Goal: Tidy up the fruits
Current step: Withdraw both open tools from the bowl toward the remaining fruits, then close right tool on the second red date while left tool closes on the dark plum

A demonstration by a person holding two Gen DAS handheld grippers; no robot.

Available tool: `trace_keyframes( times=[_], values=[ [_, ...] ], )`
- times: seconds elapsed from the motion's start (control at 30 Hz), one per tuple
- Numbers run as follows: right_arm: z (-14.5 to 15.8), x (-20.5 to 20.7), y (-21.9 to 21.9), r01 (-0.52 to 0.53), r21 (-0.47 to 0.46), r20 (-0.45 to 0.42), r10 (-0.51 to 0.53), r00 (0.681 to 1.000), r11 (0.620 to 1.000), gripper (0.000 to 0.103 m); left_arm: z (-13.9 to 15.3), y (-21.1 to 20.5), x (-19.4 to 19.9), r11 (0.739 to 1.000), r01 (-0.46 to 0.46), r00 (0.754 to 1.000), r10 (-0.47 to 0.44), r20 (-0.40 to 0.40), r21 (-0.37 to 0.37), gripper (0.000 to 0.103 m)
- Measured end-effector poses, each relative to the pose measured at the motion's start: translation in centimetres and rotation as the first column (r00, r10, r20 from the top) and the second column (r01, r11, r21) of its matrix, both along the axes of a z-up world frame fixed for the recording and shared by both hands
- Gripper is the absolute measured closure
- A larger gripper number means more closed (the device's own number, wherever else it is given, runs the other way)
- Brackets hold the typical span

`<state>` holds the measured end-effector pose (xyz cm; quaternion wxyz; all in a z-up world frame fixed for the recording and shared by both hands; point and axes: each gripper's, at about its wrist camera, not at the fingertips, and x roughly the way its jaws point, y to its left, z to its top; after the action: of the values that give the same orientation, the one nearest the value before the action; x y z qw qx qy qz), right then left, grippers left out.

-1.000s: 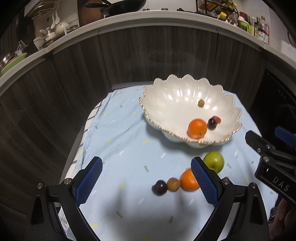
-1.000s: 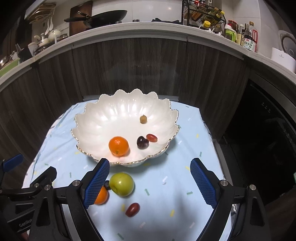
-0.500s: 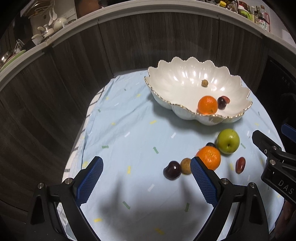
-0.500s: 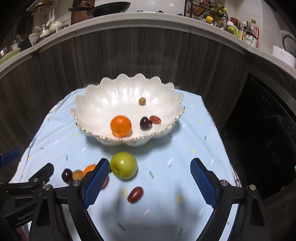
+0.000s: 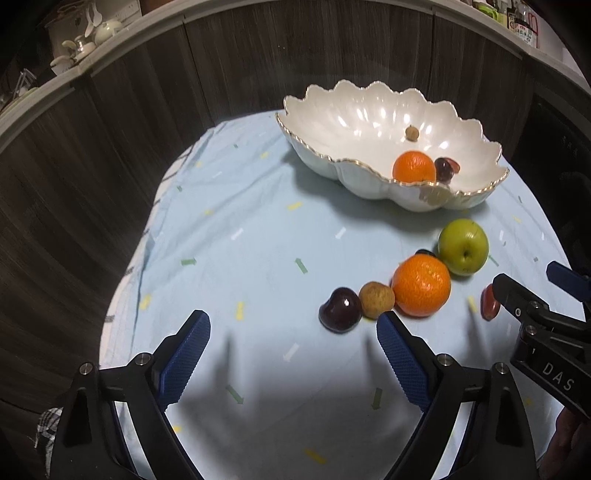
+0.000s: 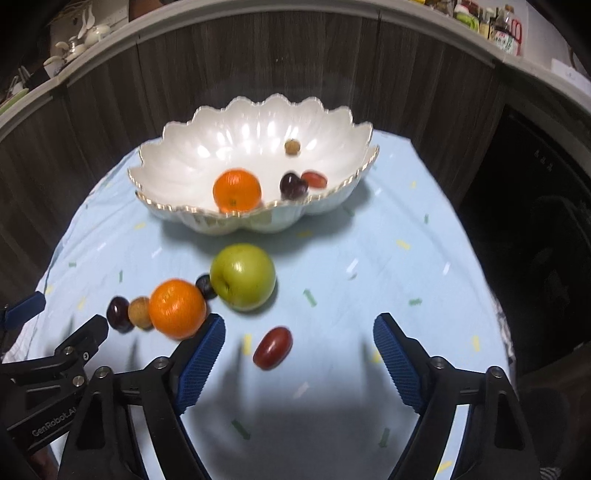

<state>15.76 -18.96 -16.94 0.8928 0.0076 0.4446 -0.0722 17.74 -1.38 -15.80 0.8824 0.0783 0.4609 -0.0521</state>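
On the table [image 5: 229, 206], under a pale blue cloth with small coloured flecks:

White scalloped bowl [image 6: 177, 155], gold-edged, at the far side of the cloth. Inside it: one orange [image 6: 236, 190], a dark plum-like fruit [image 6: 293, 185] touching a red oval fruit [image 6: 315, 178], and a small brown fruit [image 6: 292, 146] further back, apart from the others.

Loose fruit in front of the bowl, in a touching row – dark cherry-like fruit [image 5: 340, 310], small tan fruit [image 5: 376, 299], second orange [image 5: 421, 287], green apple [image 5: 463, 246]. A small dark fruit [image 6: 206, 286] is wedged behind, between this orange and the apple, mostly hidden. A red grape-like fruit [image 6: 273, 348] lies alone nearer the viewer, apart from the row.

Left gripper [image 5: 293, 354]: jaws spread wide and closing, nothing between them but bare cloth; the row of fruit lies just beyond its right finger.

Right gripper [image 6: 299, 349]: jaws spread and closing, the red grape-like fruit between them but untouched by either pad; its left finger stands just in front of the loose orange, partly blocking it.

Surroundings – dark wood-grain cabinet fronts [image 5: 110, 147] curve around behind the table; a counter above carries crockery [image 5: 85, 37] at left and bottles [image 6: 495, 26] at right.
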Motion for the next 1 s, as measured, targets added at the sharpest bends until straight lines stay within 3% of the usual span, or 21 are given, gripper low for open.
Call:
trace_keyframes(
  times=[0.67, 1.0],
  values=[
    [-2.1, 0.7, 0.2, -0.025, 0.026, -0.055, 0.027, 0.998, 0.999, 0.035, -2.9, -0.5, 1.2, 1.000, 0.007, 0.999, -0.007, -0.047, -0.010, 0.017],
    [-2.9, 1.1, 0.4, -0.047, 0.065, -0.077, 0.052, 0.996, 0.997, 0.055, -3.1, -0.5, 1.6, 1.000, -0.006, 0.999, 0.005, -0.042, -0.029, 0.021]
  ],
)
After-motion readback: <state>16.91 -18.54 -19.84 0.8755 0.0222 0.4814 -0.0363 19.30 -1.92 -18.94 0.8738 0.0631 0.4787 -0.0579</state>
